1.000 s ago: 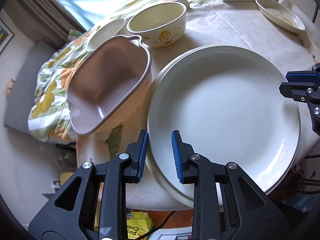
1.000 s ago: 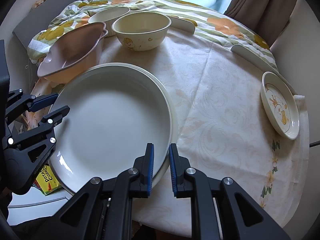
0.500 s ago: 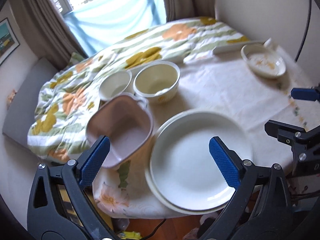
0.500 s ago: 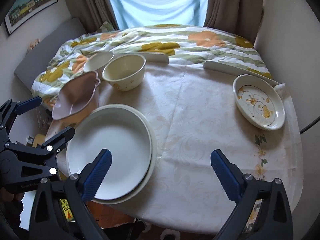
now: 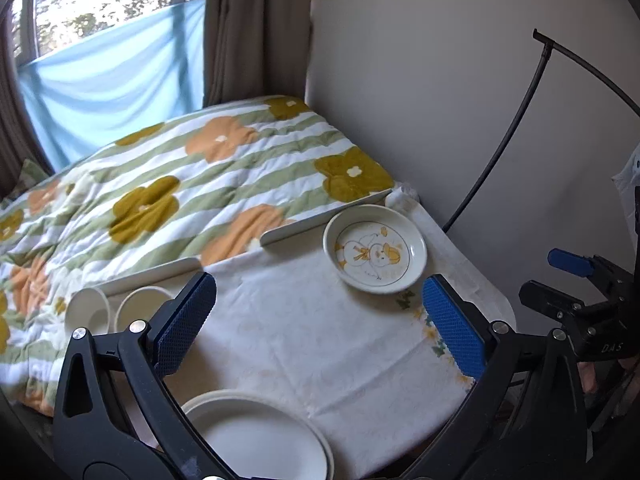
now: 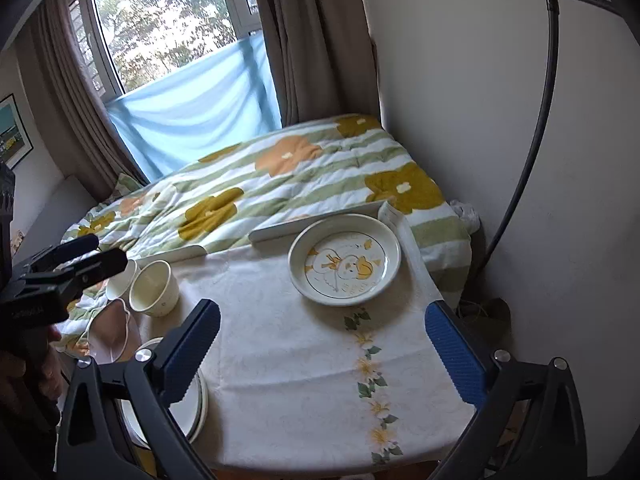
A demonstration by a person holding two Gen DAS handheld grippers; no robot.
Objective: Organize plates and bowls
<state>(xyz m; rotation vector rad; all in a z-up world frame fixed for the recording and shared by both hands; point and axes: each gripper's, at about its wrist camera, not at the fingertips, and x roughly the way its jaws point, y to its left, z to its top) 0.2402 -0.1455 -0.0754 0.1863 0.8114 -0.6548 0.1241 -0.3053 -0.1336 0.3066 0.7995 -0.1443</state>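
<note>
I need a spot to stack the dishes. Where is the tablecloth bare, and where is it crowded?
Bare cloth runs between the duck plate and the big white plates. The table's left edge is crowded: cream bowl, small white bowl and pink dish sit packed together.

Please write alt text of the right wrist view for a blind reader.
The right gripper is open and empty above a white tablecloth, facing a duck-pattern plate. At left stand a cream bowl and the left gripper; a flowered quilt lies behind.
</note>
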